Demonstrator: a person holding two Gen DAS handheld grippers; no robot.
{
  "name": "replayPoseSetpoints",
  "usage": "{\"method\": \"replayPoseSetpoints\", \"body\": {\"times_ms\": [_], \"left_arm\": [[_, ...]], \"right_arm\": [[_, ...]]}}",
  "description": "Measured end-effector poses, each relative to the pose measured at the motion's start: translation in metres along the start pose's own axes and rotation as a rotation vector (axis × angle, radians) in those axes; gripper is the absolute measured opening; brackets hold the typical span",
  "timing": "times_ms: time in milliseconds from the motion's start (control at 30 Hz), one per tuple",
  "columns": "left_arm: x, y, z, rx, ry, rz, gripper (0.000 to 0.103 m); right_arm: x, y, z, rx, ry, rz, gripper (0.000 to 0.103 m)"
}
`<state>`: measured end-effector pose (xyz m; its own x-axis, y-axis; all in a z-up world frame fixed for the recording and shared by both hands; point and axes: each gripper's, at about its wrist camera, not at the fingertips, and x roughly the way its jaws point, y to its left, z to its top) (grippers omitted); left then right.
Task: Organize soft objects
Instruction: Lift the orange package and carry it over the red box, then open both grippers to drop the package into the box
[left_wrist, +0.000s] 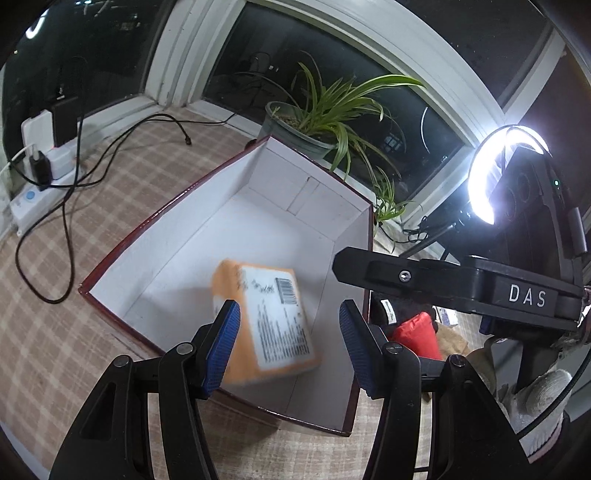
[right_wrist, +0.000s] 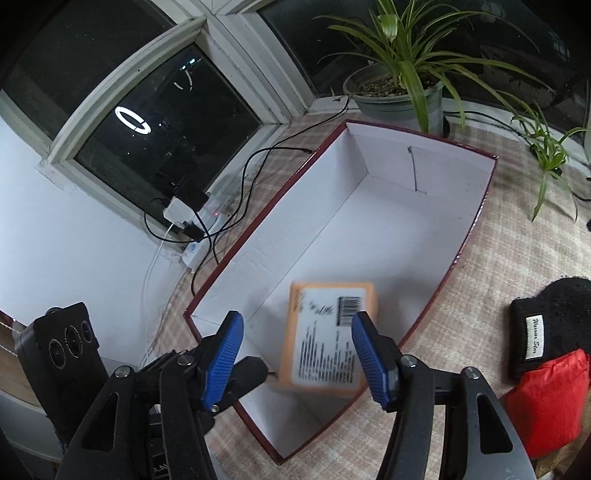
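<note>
1. On the checked tablecloth (right_wrist: 491, 258), an open maroon box (right_wrist: 236, 243) with white inner walls, set well in from the windows.
2. Behind the box, against the window sill: a potted plant (right_wrist: 399, 92) in a grey pot, its long leaves hanging over the far box rim.
3. Off to the box's left side: a white power strip (left_wrist: 40, 173) with plugs, and black cables (left_wrist: 70, 206) looping across the cloth toward the box without touching its wall.
4. To the box's right, outside it on the cloth: a black knit item (right_wrist: 550, 325) with a white label, lying against a red soft pouch (right_wrist: 546, 398).
5. Beyond the box's right corner in the left wrist view: a glowing ring light (left_wrist: 491, 173) on a stand.
6. Inside the box, near its nearer end: an orange packet (left_wrist: 266, 321) with a white printed label and barcode, blurred and tilted, so resting or falling cannot be told.
7. Left gripper (left_wrist: 288, 347): blue pads spread wide, nothing pinched, poised over the near box wall; packet just ahead of and between the fingers, partly behind the left pad.
8. Right gripper (right_wrist: 297, 358): jaws likewise spread and empty, hanging over the box's near corner; packet seen between the pads, apart from both.
9. Each gripper's black body visible in the other's view, close alongside.
</note>
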<state>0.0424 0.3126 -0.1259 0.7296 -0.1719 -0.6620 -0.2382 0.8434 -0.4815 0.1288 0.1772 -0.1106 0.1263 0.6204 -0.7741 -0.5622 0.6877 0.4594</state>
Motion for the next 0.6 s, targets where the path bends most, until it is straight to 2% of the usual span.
{"method": "replayPoseSetpoints", "body": {"times_ms": [367,600], "left_arm": [[-0.010,-0.010,-0.004,0.015,-0.028,0.011,0.054],[-0.020,-0.025,-0.011,0.027,-0.052,0.002,0.054]], "right_arm": [[-0.027,-0.013,-0.013,-0.011,-0.051,-0.035,0.060],[-0.062,-0.042,-0.029,0.010,-0.105,-0.043,0.064]]}}
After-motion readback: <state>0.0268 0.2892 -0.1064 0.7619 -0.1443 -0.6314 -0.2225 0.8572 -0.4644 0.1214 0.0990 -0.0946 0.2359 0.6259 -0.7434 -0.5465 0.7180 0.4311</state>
